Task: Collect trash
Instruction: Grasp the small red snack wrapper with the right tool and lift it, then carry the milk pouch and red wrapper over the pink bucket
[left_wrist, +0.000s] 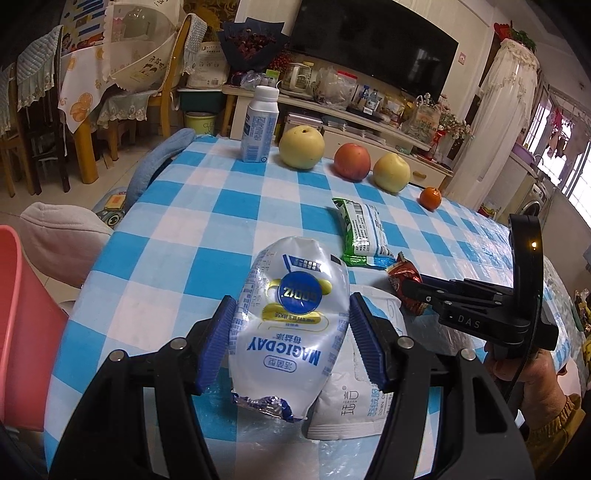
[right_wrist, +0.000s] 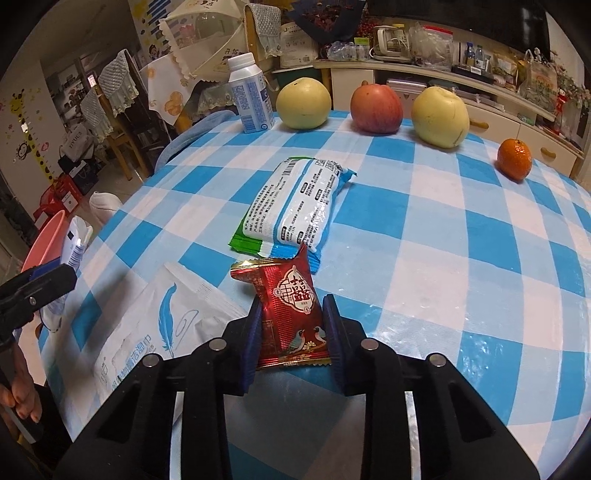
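Note:
My left gripper (left_wrist: 291, 343) is shut on a white MAGICDAY pouch (left_wrist: 291, 325) with a torn foil end, held above the table's near left part. My right gripper (right_wrist: 291, 332) is shut on a small red snack wrapper (right_wrist: 290, 317); it also shows in the left wrist view (left_wrist: 404, 282), pinched at the right gripper's tip. A white wet-wipe pack with a blue feather (right_wrist: 162, 325) lies flat on the cloth beneath both. A green and white wrapper (right_wrist: 295, 206) lies further in, just beyond the red wrapper.
A blue-and-white checked table (right_wrist: 461, 240) carries a white bottle (right_wrist: 249, 96), two yellow pears (right_wrist: 303, 103), a red apple (right_wrist: 375, 109) and a small orange (right_wrist: 513, 158) along its far edge. A pink bin (left_wrist: 18, 317) stands left of the table. Chairs stand beyond.

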